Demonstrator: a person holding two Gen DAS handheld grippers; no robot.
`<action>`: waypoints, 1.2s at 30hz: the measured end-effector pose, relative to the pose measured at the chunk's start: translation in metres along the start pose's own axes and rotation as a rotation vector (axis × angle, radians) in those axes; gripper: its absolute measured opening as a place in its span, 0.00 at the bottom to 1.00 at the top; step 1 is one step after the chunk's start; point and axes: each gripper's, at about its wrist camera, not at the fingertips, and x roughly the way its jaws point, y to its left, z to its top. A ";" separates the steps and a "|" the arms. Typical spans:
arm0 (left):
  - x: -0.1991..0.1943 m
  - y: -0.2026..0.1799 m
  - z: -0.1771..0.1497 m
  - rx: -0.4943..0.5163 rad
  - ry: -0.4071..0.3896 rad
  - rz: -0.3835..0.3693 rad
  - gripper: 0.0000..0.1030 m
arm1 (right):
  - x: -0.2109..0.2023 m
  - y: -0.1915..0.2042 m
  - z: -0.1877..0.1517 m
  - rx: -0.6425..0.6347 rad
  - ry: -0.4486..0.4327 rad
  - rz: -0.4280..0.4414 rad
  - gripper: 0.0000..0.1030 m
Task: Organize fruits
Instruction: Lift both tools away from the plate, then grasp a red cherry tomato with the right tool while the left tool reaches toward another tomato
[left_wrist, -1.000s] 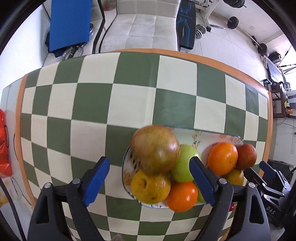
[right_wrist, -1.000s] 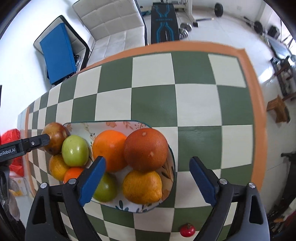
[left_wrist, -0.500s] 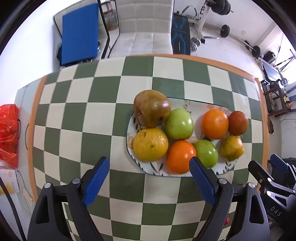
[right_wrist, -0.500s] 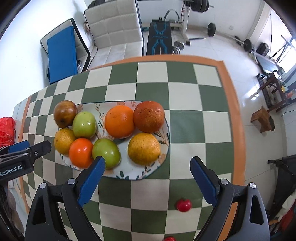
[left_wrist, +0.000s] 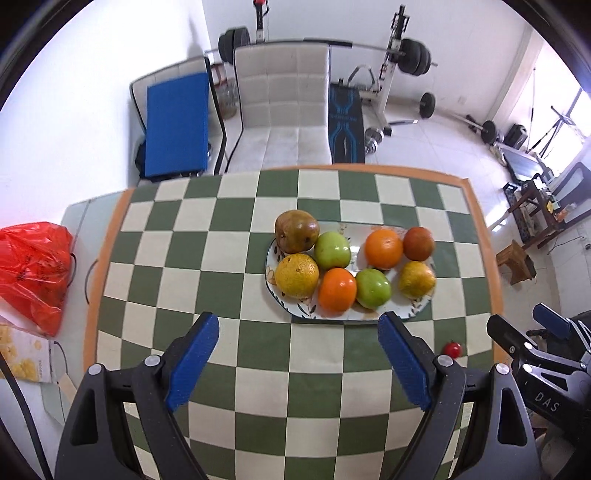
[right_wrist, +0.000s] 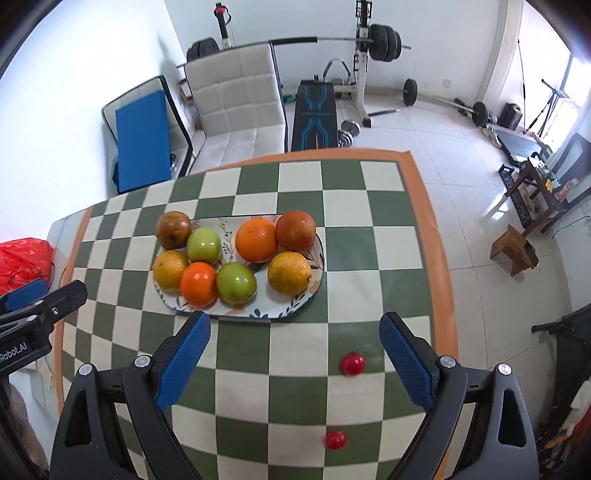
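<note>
Fruits, eight pieces, lie grouped on an oval floral plate (right_wrist: 295, 308) on the green-and-cream checkered table (right_wrist: 369, 251): a brownish pear-like fruit (right_wrist: 173, 229) at the far left end, two green apples (right_wrist: 203, 244) (right_wrist: 236, 283), two bright orange fruits (right_wrist: 256, 240) (right_wrist: 198, 284), one dark reddish orange (right_wrist: 295, 230), and two yellowish citrus (right_wrist: 289, 272) (right_wrist: 169, 269). Plate pattern is mostly covered by the fruit; only the rim shows clearly. Two small red fruits, kind hard to make out, sit loose on the table nearer the camera: one (right_wrist: 353, 363) just beside the right gripper's right finger, another (right_wrist: 335, 439), blurred, between its fingers lower down. Left gripper (left_wrist: 298, 356): fingers spread wide, holding nothing, above bare table short of the plate. Right gripper (right_wrist: 295, 354): likewise wide apart and empty. Each gripper's body is cut off by the lower frame edge. Red plastic bag (left_wrist: 33, 269) lies off the table's left side, partly cropped.
</note>
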 end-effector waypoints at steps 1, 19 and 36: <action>-0.010 -0.001 -0.004 0.003 -0.017 -0.004 0.85 | -0.011 0.000 -0.004 -0.002 -0.012 0.005 0.92; -0.130 -0.007 -0.057 0.042 -0.167 -0.026 0.85 | -0.177 0.020 -0.060 -0.033 -0.211 0.036 0.92; -0.122 -0.010 -0.066 0.030 -0.124 -0.060 1.00 | -0.174 0.002 -0.068 0.038 -0.205 0.067 0.98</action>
